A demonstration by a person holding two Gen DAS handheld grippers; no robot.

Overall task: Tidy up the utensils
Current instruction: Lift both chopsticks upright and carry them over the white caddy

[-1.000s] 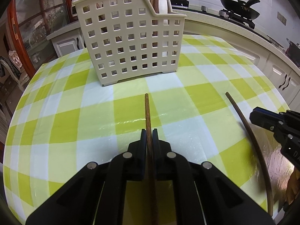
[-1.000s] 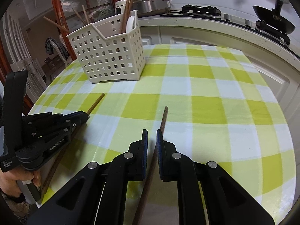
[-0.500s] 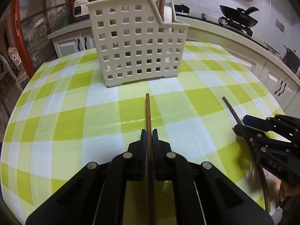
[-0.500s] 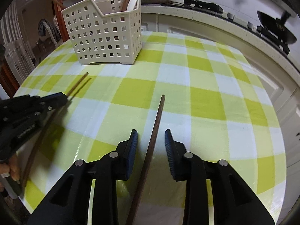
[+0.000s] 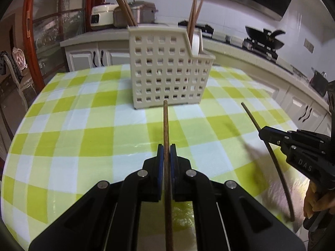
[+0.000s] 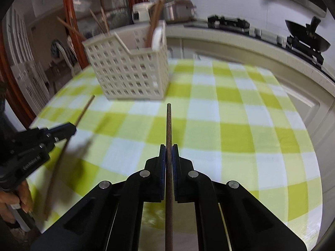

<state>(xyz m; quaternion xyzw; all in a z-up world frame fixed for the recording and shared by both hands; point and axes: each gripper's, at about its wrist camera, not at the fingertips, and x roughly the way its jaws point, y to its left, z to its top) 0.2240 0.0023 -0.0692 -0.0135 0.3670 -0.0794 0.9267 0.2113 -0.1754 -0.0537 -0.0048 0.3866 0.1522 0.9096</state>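
Both hand-held grippers are clamped down on a chopstick each. The left hand-held gripper (image 5: 166,152) pinches a reddish-brown wooden chopstick (image 5: 166,125) between its blue pads, tip pointing at the cream perforated plastic utensil basket (image 5: 167,71). The right hand-held gripper (image 6: 168,152) squeezes a darker brown chopstick (image 6: 168,125) the same way, lifted above the counter with its yellow-green and white checked tablecloth (image 6: 230,125). The basket stands upright on the cloth toward the far edge, with several more wooden chopsticks (image 5: 194,14) sticking out of it. A black wok (image 5: 266,37) sits on the stove in the background.
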